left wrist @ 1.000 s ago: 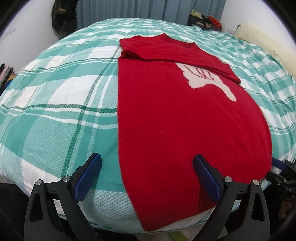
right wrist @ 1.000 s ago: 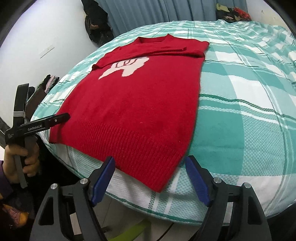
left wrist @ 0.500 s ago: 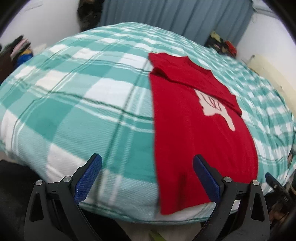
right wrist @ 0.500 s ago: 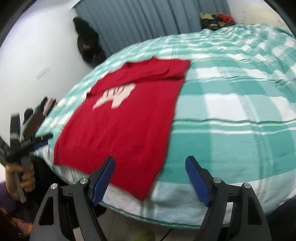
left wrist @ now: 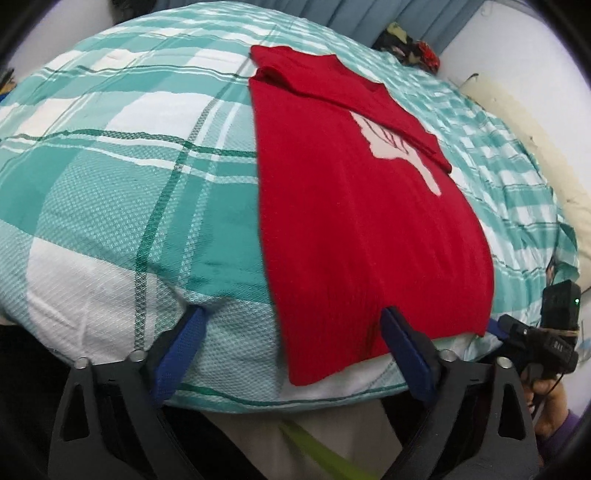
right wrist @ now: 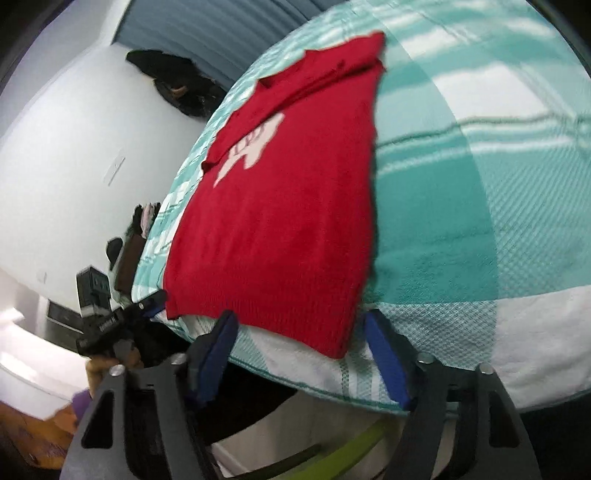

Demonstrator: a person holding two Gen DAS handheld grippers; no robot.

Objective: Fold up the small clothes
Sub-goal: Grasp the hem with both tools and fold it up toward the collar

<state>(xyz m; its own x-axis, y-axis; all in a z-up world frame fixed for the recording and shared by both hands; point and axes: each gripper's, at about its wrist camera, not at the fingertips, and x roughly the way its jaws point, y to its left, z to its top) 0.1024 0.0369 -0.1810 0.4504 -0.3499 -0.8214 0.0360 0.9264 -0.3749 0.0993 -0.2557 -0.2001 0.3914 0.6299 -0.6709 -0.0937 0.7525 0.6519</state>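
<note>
A red sweater (left wrist: 362, 221) with a pale motif lies flat on the green-and-white checked bed cover (left wrist: 110, 184), sleeves folded across its top. My left gripper (left wrist: 291, 314) presses into the bed's near edge, jaws closing. The sweater's near left hem corner lies between its blue pads, which do not press on it. In the right wrist view the sweater (right wrist: 288, 221) has its other hem corner between the closing jaws of my right gripper (right wrist: 299, 317), also untouched by the pads. Each gripper also shows in the other's view: right gripper (left wrist: 498, 326), left gripper (right wrist: 155, 301).
A hand (left wrist: 546, 387) in a purple sleeve holds the right gripper. Blue curtains (right wrist: 207, 29) hang behind the bed. Dark clothes (right wrist: 173, 81) hang on the white wall. A clothes heap (left wrist: 410, 48) and a cream pillow (left wrist: 535, 147) lie at the far side.
Both grippers have rolled and come down onto the bed's near edge at the sweater's hem corners. Their jaws have narrowed. The sweater has not moved.
</note>
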